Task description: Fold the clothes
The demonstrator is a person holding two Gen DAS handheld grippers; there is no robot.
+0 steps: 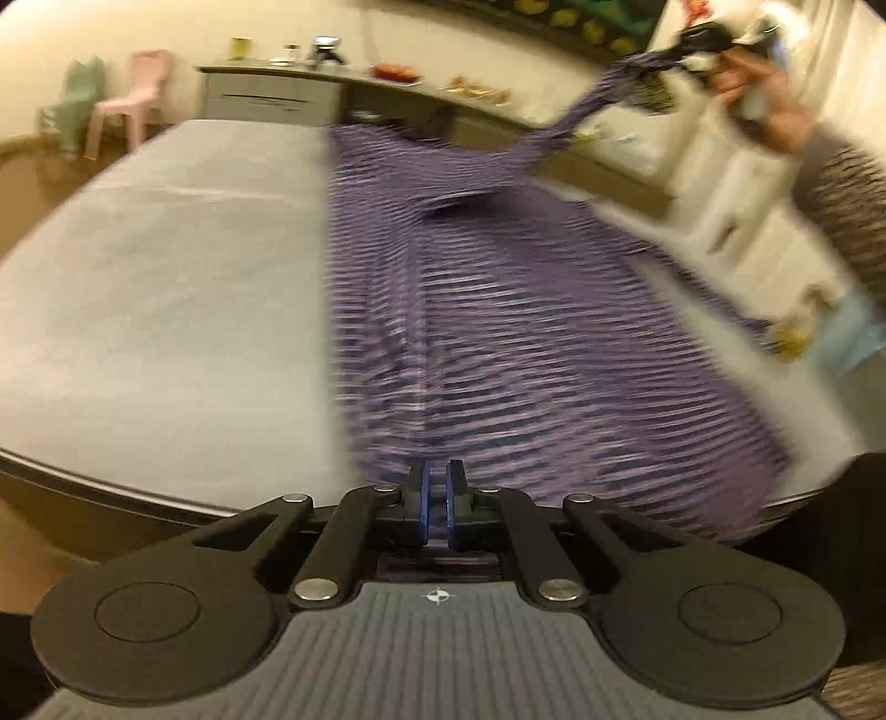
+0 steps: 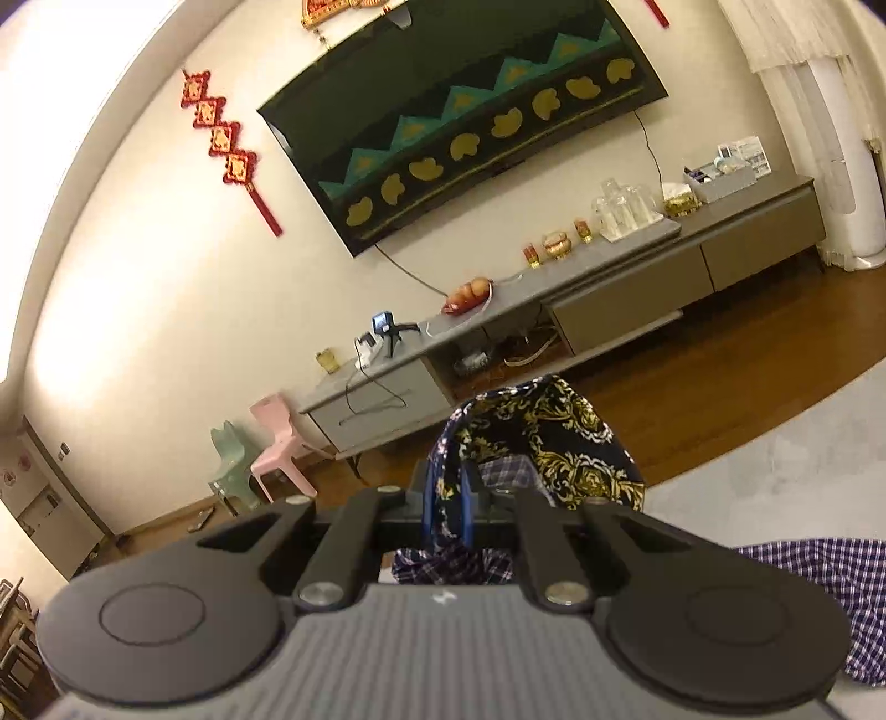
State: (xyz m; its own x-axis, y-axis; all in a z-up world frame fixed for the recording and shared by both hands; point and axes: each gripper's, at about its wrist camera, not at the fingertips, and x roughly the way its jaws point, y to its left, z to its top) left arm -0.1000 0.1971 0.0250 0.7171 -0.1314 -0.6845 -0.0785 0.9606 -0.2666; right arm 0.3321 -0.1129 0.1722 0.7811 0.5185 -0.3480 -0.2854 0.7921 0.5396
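A blue-and-white checked garment point(image 1: 498, 310) lies stretched along the grey table point(image 1: 166, 266), blurred by motion. Its near edge runs into my left gripper point(image 1: 437, 482), whose pads stand almost together with cloth between them. The far corner rises to my right gripper point(image 1: 673, 52), held up in a person's hand point(image 1: 775, 111) at the top right. In the right wrist view my right gripper point(image 2: 448, 493) is shut on a bunched part of the garment point(image 2: 554, 437) with a dark gold-flowered lining. More checked cloth point(image 2: 819, 581) trails over the table point(image 2: 775, 459).
A long grey TV cabinet point(image 2: 609, 299) with small items stands along the far wall under a wall-mounted screen point(image 2: 459, 116). A pink chair point(image 2: 277, 437) and a green chair point(image 2: 232, 465) stand left of it. A striped sleeve point(image 1: 841, 205) is at the right.
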